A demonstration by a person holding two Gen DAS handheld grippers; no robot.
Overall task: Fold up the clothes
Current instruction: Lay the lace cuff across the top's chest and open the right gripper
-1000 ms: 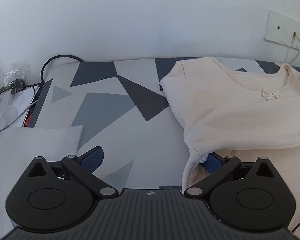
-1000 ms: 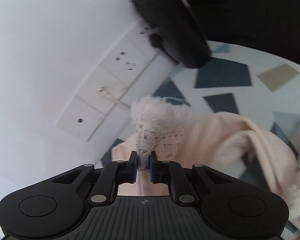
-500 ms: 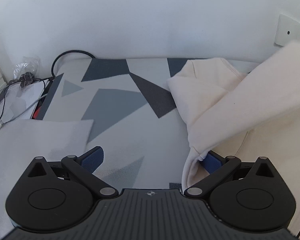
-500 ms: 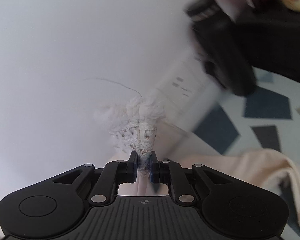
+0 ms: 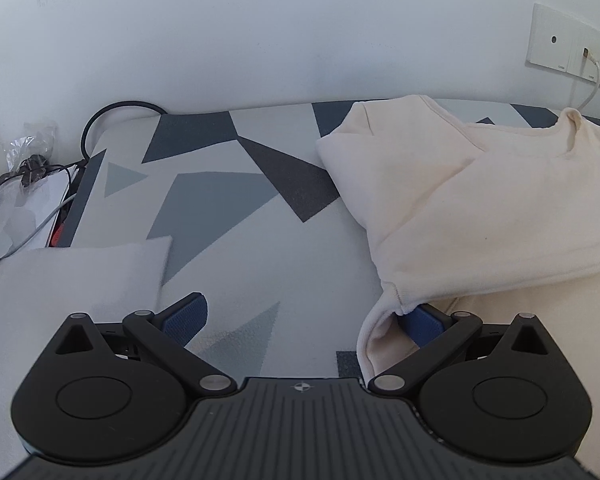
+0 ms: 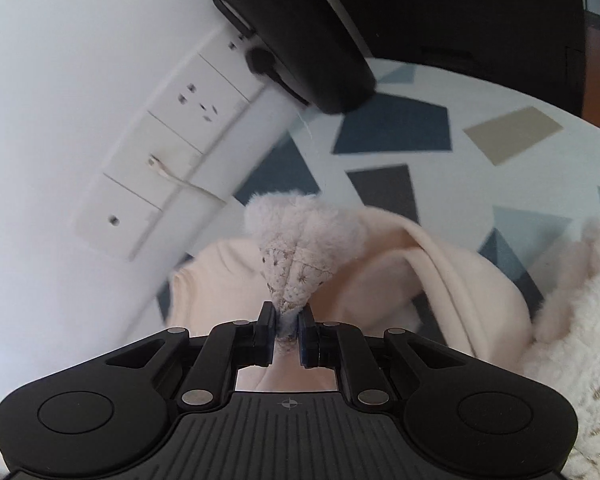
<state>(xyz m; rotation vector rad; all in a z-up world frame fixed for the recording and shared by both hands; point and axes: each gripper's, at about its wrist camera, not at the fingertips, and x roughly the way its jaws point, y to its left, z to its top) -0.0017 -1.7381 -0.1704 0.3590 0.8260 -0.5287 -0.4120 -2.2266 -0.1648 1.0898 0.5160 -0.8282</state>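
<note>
The bench (image 5: 236, 240) has a grey and blue shape pattern. The cream top (image 5: 480, 208) lies on its right part. The left hand-held gripper (image 5: 300, 320) is wide apart beside it. The right hand-held gripper (image 6: 286, 330) is clamped on a fluffy part, maybe the cuff.

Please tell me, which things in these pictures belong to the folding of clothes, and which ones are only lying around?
Belong to the job:
cream top
its fluffy cuff, pinched in the right gripper
left gripper, open

Only lying around:
folded white cloth
black cable
wall sockets
bagged cords
</note>
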